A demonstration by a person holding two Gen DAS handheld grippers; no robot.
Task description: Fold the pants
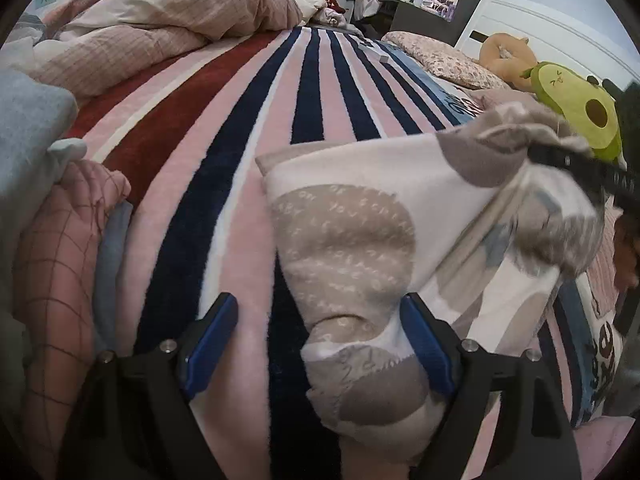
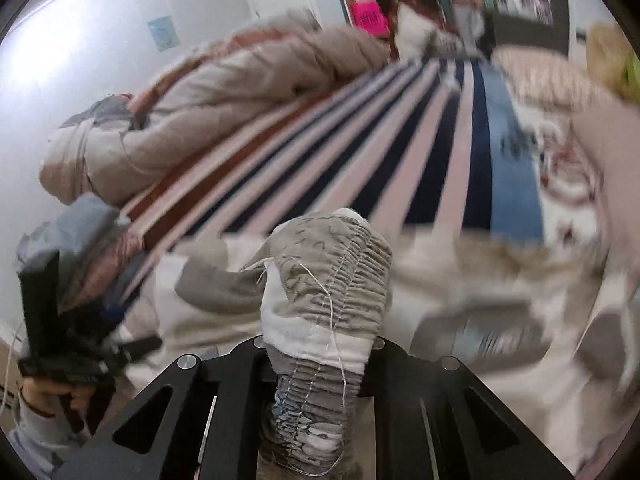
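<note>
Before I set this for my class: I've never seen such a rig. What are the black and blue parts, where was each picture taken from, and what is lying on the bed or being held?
No robot here: a person holds a two-finger gripper in each hand, each with a fisheye camera looking along its fingers.

The left wrist picture shows the left gripper, its blue pads wide apart. The patterned pants lie between them, unclamped, on the striped blanket. The right gripper appears at the far right, lifting the pants' other end.

The right wrist picture is blurred. There the right gripper is shut on the pants' gathered waistband.

Also on the bed: a rumpled duvet, a floral pillow and an avocado plush.
</note>
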